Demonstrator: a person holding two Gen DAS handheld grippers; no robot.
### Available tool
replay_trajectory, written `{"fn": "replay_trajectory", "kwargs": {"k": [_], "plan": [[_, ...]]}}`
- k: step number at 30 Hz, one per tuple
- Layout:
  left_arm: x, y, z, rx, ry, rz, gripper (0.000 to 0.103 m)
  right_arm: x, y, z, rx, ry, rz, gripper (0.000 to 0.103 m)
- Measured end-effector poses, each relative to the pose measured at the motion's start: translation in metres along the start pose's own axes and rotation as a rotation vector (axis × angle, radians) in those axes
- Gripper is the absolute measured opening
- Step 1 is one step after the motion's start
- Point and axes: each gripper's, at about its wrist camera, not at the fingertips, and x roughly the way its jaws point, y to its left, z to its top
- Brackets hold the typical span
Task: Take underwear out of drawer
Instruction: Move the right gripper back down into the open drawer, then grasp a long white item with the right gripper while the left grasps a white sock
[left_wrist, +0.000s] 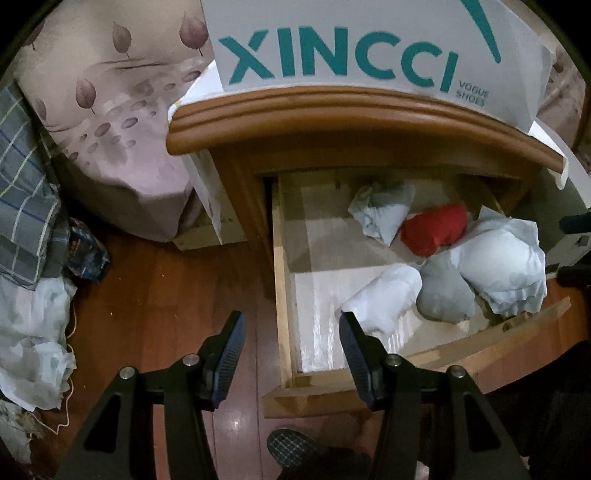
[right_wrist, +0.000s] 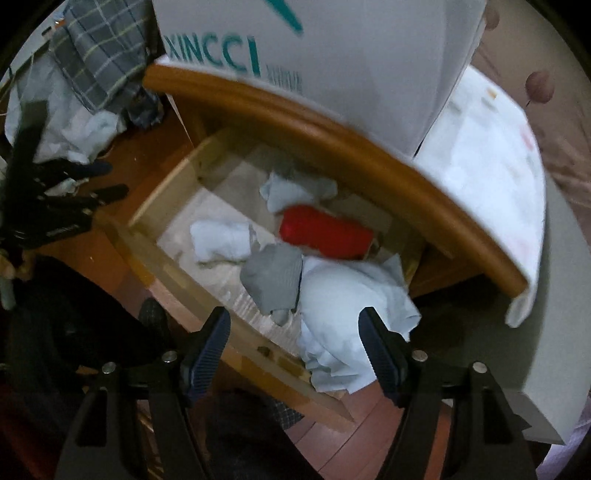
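Both tongs stand apart and hold nothing: the right gripper (right_wrist: 293, 330) hangs over the front of the open drawer (right_wrist: 207, 295), the left gripper (left_wrist: 291, 334) over the drawer's left front corner. The underwear lies bunched in the drawer's right half: a pale blue wad (right_wrist: 343, 306) at the front, a grey roll (right_wrist: 273, 275) touching it, a white roll (right_wrist: 221, 240) beside that, a red piece (right_wrist: 325, 230) and another pale piece (right_wrist: 291, 188) toward the back. A XINCCI shoe box (left_wrist: 369, 48) sits on the nightstand top (left_wrist: 369, 110) above the drawer.
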Motion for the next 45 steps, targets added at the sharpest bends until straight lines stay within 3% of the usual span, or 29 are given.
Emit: {"fn": "replay_trajectory", "kwargs": {"k": [10, 19, 26, 34, 37, 39, 45], "plan": [[0.017, -0.005, 0.002, 0.027, 0.072, -0.035, 0.054, 0.075, -0.016, 0.001, -0.017, 0.128, -0.066, 0.072], [0.038, -0.026, 0.015, 0.207, 0.114, -0.022, 0.054, 0.121, -0.019, 0.005, -0.092, 0.201, -0.122, 0.079], [0.061, -0.041, 0.023, 0.27, 0.184, -0.048, 0.054, 0.146, -0.025, 0.012, -0.14, 0.252, -0.149, 0.086], [0.079, -0.064, 0.031, 0.362, 0.242, -0.09, 0.054, 0.173, -0.017, 0.012, -0.224, 0.346, -0.175, 0.087], [0.089, -0.075, 0.035, 0.404, 0.291, -0.125, 0.054, 0.176, -0.016, 0.014, -0.235, 0.365, -0.167, 0.079], [0.096, -0.083, 0.036, 0.433, 0.324, -0.139, 0.054, 0.177, -0.018, 0.015, -0.214, 0.379, -0.14, 0.064], [0.115, -0.1, 0.038, 0.511, 0.395, -0.139, 0.054, 0.174, -0.028, 0.018, -0.173, 0.374, -0.072, 0.035]]}}
